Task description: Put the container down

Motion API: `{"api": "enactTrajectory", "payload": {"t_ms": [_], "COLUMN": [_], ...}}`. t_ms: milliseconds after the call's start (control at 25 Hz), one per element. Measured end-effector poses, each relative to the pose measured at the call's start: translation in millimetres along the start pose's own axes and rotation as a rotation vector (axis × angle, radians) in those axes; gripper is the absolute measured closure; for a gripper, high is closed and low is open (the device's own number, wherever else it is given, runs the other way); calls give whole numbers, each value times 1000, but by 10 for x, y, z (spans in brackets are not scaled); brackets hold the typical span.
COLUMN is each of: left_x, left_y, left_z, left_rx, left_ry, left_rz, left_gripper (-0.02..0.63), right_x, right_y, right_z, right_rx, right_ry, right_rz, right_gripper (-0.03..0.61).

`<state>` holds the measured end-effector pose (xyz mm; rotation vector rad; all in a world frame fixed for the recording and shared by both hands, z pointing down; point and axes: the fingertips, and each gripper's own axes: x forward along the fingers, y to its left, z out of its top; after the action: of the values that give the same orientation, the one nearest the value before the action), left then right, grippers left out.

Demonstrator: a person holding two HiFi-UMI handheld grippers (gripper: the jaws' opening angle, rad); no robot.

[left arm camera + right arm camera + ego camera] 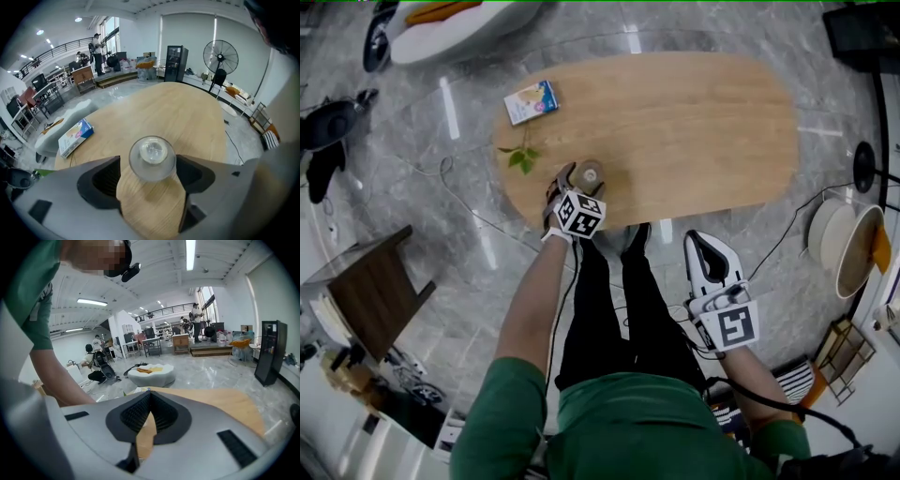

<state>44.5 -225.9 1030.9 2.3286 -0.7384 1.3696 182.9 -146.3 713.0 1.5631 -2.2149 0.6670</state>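
Observation:
A small clear round container (590, 172) (152, 157) stands on the oval wooden table (694, 131) near its front left edge. My left gripper (583, 181) (149, 165) reaches over that edge with a jaw on each side of the container. The jaws are spread wide and a thin gap shows beside the left one, so it is open. My right gripper (701, 242) (149, 394) hangs off the table, low at the person's right side, shut with its tips together and nothing in it.
A blue and white box (531, 101) (75, 137) lies at the table's left end, with a green leafy sprig (522, 157) at the near left rim. A dark wooden side table (380, 291) stands on the floor to the left. Cables trail over the marble floor.

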Motion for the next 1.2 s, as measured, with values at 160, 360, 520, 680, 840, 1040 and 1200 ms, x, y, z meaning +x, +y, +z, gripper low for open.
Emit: {"api": "enactTrajectory", "payload": {"t_ms": [160, 360, 520, 680, 840, 1040, 1200], "left_x": [-445, -1474, -2365, -3181, -3898, -4706, -5160], "left_y": [-9, 116, 150, 236, 207, 63, 13], "left_z": [-55, 278, 602, 1045, 1471, 1734, 1829], "left_rx": [-16, -83, -116, -180, -228, -259, -280], "left_ry": [14, -124, -266, -396, -529, -675, -743], "left_rz": [-8, 15, 82, 153, 196, 200, 214], "left_gripper": [250, 269, 450, 537, 569, 575, 575], "right_x": [-53, -123, -279, -408, -540, -718, -823], "right_y": [58, 141, 252, 383, 550, 836, 1005], "right_z": [237, 785, 1166, 1532, 1820, 2115, 2340], "right_rx": [-6, -13, -49, -77, -98, -119, -123], "right_ry": [-46, -135, -174, -206, -241, -278, -308], "right_rz": [4, 3, 13, 27, 50, 74, 99], "right_gripper": [557, 557, 557, 557, 556, 557, 556]}}
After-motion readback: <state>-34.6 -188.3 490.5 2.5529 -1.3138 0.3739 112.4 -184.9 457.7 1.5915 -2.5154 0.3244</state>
